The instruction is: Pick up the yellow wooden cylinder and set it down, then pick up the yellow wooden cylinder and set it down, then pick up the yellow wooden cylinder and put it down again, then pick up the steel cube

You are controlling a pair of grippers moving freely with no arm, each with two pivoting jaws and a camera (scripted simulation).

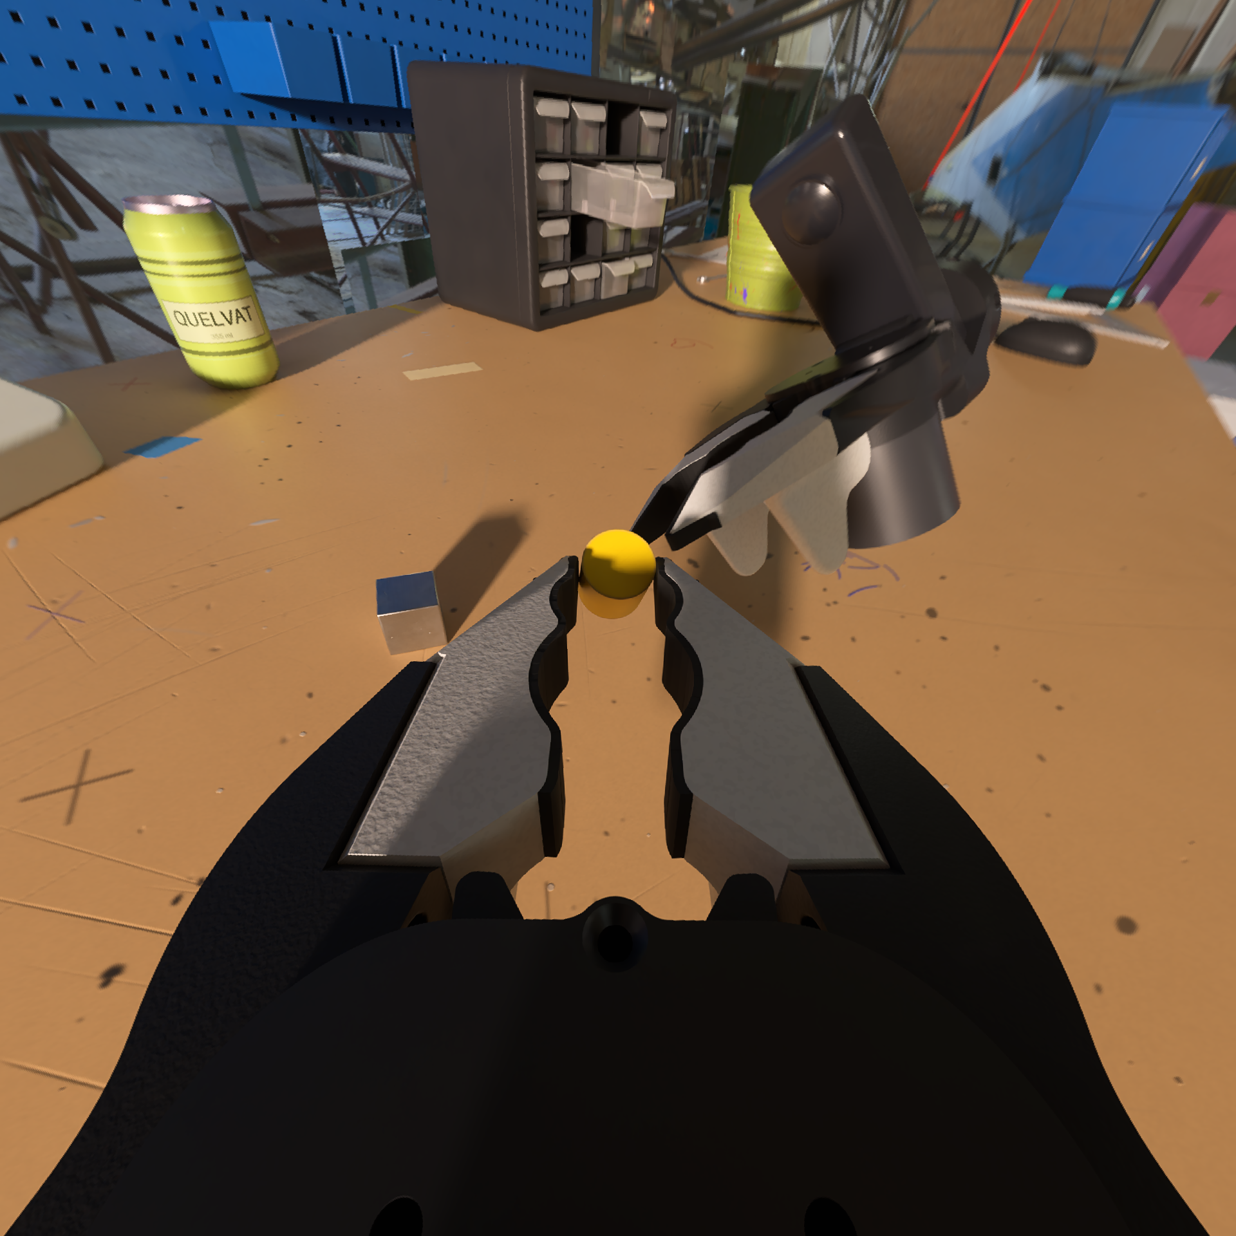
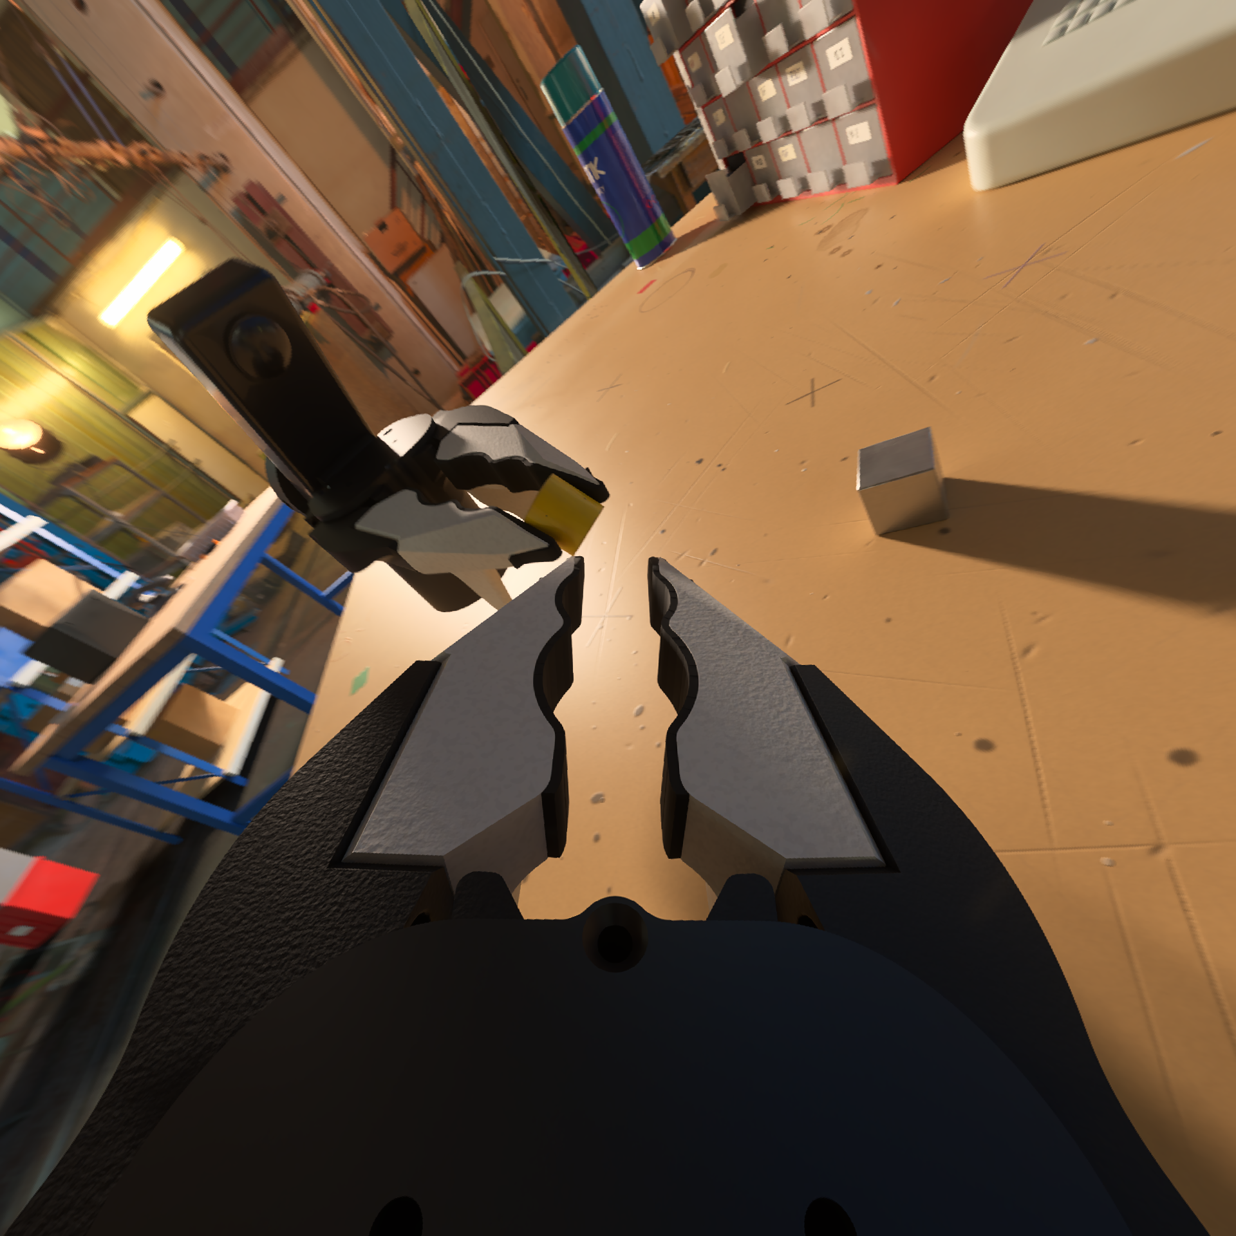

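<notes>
The yellow wooden cylinder (image 1: 616,565) sits end-on between the fingertips of my left gripper (image 1: 616,575), which is shut on it. In the right wrist view the left gripper (image 2: 575,523) holds the cylinder (image 2: 560,511) just above the table. The steel cube (image 1: 408,612) rests on the table just left of the left fingertips; it also shows in the right wrist view (image 2: 899,480), ahead and to the right. My right gripper (image 2: 615,568) is open and empty. In the left wrist view the right gripper (image 1: 662,532) hovers tilted, its tips close to the cylinder's far right side.
On the wooden table (image 1: 267,702) stand a yellow-green can (image 1: 200,294), a dark drawer cabinet (image 1: 542,194), a second green can (image 1: 759,261) and a black mouse (image 1: 1047,341). A spray can (image 2: 615,174), a red drawer cabinet (image 2: 802,100) and a beige device (image 2: 1097,100) show in the right wrist view.
</notes>
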